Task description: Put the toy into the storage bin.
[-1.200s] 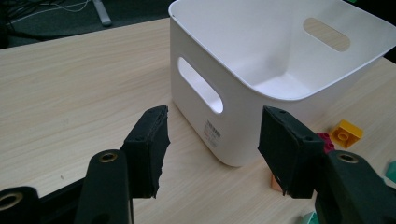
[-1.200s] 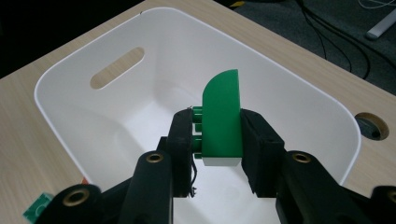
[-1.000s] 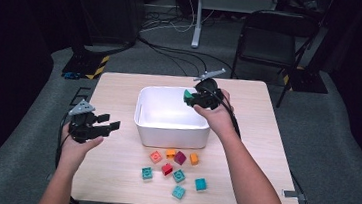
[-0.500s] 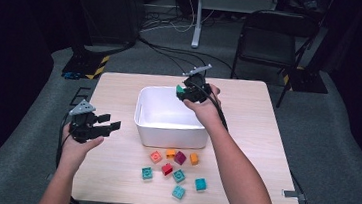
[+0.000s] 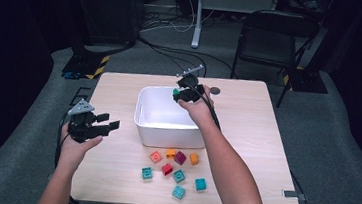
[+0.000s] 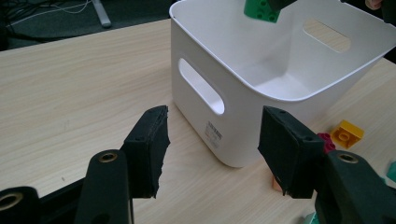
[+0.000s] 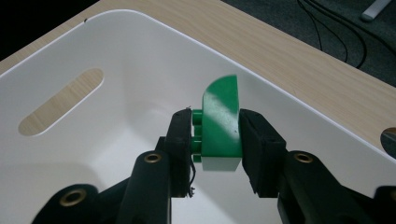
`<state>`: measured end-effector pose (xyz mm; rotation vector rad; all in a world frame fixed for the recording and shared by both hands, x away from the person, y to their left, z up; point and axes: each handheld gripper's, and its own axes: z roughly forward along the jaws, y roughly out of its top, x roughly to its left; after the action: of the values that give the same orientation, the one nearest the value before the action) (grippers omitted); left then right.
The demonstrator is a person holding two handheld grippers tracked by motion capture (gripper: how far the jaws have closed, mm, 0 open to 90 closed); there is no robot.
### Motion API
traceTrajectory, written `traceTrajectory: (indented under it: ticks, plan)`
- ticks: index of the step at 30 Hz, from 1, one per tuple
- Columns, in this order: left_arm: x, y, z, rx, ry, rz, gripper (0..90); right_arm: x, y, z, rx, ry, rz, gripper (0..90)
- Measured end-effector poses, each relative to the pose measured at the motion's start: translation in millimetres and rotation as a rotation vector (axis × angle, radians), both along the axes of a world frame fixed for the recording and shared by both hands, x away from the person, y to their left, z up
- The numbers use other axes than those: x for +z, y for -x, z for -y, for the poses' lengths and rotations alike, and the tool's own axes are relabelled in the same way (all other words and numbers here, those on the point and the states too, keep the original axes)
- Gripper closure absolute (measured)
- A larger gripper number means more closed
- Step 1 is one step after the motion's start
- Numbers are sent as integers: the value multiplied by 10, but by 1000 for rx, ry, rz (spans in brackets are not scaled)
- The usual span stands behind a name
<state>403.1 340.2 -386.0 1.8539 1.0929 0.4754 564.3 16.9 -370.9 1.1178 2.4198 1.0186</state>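
while the left hand (image 5: 77, 140) rests, right fingers (image 7: 180, 140) (just opening) pinch green block (image 7: 222, 123).

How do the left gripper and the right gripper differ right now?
The left gripper has its jaws spread with nothing between them; the right gripper has a green block between its jaws, which have just been opening. The left gripper sits over bare table beside the white bin; the right gripper is over the bin's inside. Both have black jaws.
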Motion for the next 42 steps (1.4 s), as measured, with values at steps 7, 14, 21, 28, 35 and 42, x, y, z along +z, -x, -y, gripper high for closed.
traceTrajectory:
  ticks: [7,14,21,28,35,42]
  plan:
    - [-2,0,-12,5,0,0,420,21,52,75,-7,-3,8,595]
    - [-16,-2,8,7,-8,-6,418,260,317,167,33,-33,58,588]
    - [-24,-3,35,2,-13,-7,417,464,588,297,78,-54,100,584]
    - [-25,-5,32,0,-14,-11,417,515,833,409,101,-48,109,575]
    - [-26,-1,37,2,-10,-10,417,510,1029,569,92,-60,111,566]
    - [-38,-5,57,-3,-16,-16,417,451,1224,701,86,-66,126,559]
